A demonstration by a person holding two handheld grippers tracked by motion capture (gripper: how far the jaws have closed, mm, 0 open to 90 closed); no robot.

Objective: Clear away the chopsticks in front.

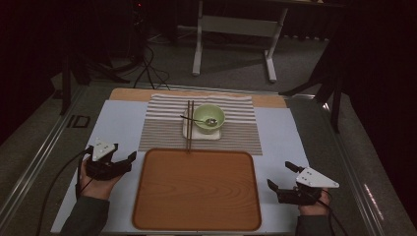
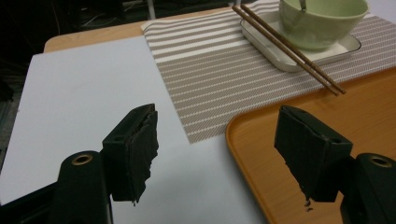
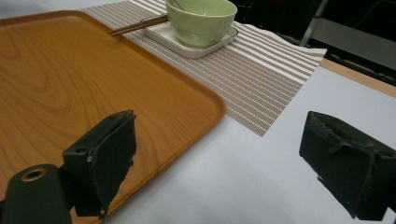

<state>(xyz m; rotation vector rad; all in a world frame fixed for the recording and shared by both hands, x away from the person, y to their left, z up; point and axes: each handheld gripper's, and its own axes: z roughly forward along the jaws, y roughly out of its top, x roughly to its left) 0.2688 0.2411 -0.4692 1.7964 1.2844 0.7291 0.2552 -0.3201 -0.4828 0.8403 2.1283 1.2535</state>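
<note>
High view. Landmark: the wooden tray [image 1: 196, 189], bare, at the near middle of the table. The left gripper [image 1: 125, 161] rests just left of the tray's far-left corner and the right gripper [image 1: 279, 177] just off its right edge. Both sets of jaws stand wide apart with nothing between them. Beyond the tray's far edge lies a striped placemat [image 1: 236, 132], and on it a white square dish [image 1: 188, 131] carrying a green bowl [image 1: 208, 118] with a spoon [image 1: 191, 118] in it. 2 chopsticks [image 1: 190, 125] lie side by side, their near tips touching the tray's far rim.

Left gripper view. Jaws gaping, empty. The tray's corner [image 2: 327, 163] sits under the right-hand jaw. The chopsticks [image 2: 289, 49] run across the dish [image 2: 285, 58] down to the tray rim, with the bowl [image 2: 322, 21] beyond.

Right gripper view. Jaws equally wide, holding nothing. The tray [image 3: 70, 70] lies under the left-hand jaw, and the bowl [image 3: 201, 21] on its dish [image 3: 196, 46] stands past the tray's far corner, with the chopstick tips [image 3: 135, 25] at the rim.

Judgement: this is a start pose and no grasp has begun. The likely work is moving the setting onto the tray. The next move calls for a reach forward over the tray's far edge, and the thin chopsticks would need the jaws narrowed and aligned squarely across them. The bowl may slide on the dish if that is lifted unevenly.
</note>
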